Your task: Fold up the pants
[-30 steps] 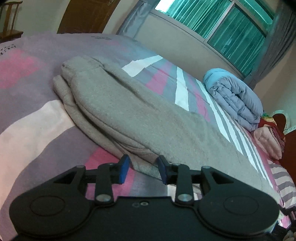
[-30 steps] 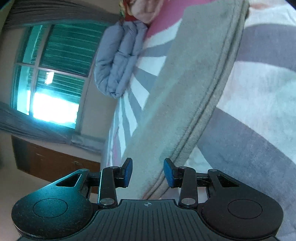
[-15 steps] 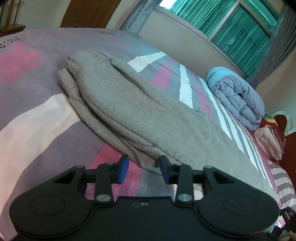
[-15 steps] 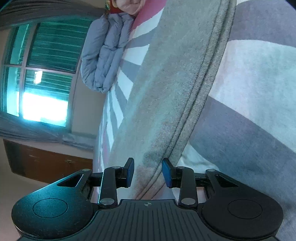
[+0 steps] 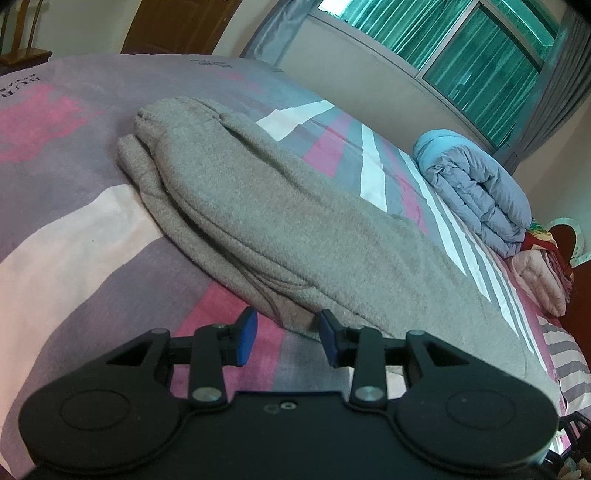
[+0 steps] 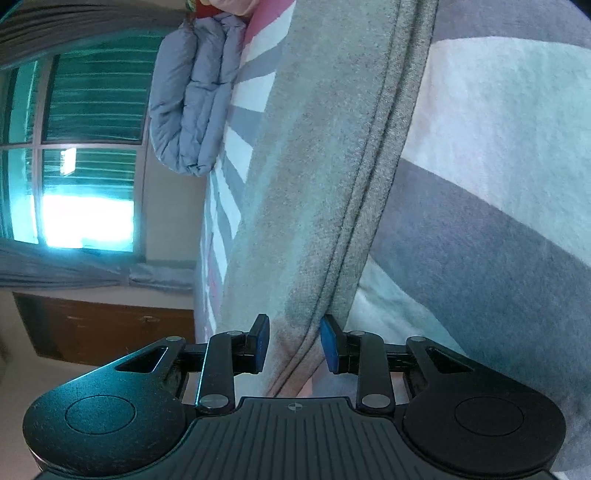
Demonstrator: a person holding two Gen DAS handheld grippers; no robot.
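Grey sweatpants [image 5: 295, 236] lie folded lengthwise on the striped bed, running from the far left to the near right. My left gripper [image 5: 288, 338] is open, its blue pads on either side of the pants' near edge at the crotch fold. In the right wrist view the pants [image 6: 314, 166] run away from the camera. My right gripper [image 6: 293, 345] is open with the pants' layered edge between its blue pads, not pinched.
The bedsheet [image 5: 74, 236] has pink, grey and white stripes. A rolled blue quilt [image 5: 476, 192] and pink bedding [image 5: 535, 277] lie at the far right by the window wall. A wooden door [image 5: 173, 26] stands behind the bed.
Both grippers have moved closer to the pants' edge, and the fabric now sits between each pair of pads. Both stay open.
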